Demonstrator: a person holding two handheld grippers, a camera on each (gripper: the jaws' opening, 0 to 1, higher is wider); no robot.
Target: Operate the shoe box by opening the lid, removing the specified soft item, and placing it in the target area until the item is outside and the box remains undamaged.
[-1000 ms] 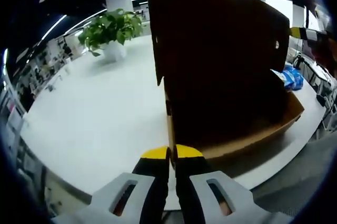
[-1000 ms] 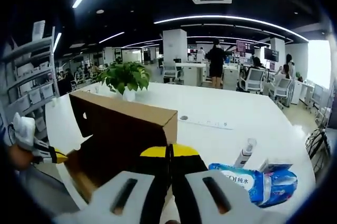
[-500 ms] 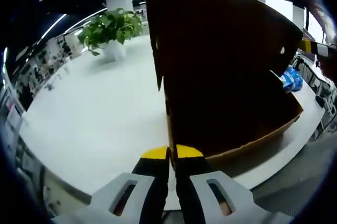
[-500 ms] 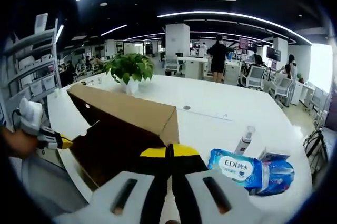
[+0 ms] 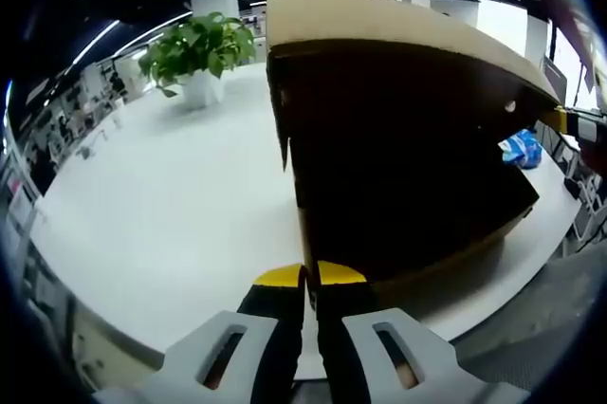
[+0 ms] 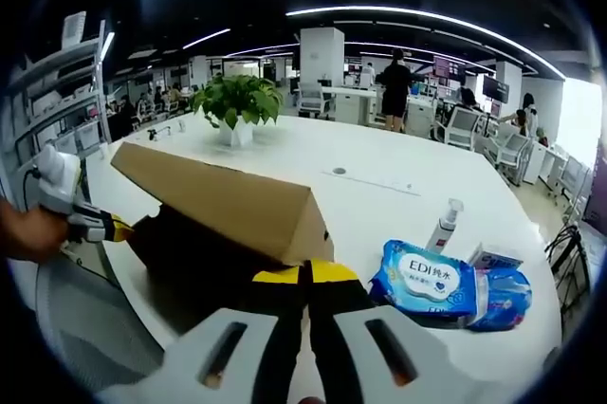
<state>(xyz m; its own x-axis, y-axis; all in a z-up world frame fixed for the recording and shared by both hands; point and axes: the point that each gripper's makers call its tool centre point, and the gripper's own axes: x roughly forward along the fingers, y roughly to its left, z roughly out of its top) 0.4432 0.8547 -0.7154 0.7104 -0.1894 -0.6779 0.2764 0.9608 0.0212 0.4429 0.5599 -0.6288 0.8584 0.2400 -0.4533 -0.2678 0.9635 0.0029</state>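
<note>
White table [image 6: 398, 162], one shoe box [image 6: 218, 197], one plant [image 6: 237, 101]

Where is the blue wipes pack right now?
In the right gripper view, the blue wipes pack lies on the white table, right of the shoe box.

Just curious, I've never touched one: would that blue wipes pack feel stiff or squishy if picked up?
Probably squishy: the wipes pack looks like a crinkled, puffy film pouch. Its glossy wrap may be a bit slippery. Lying flat on the table, it seems unlikely to roll.
</note>
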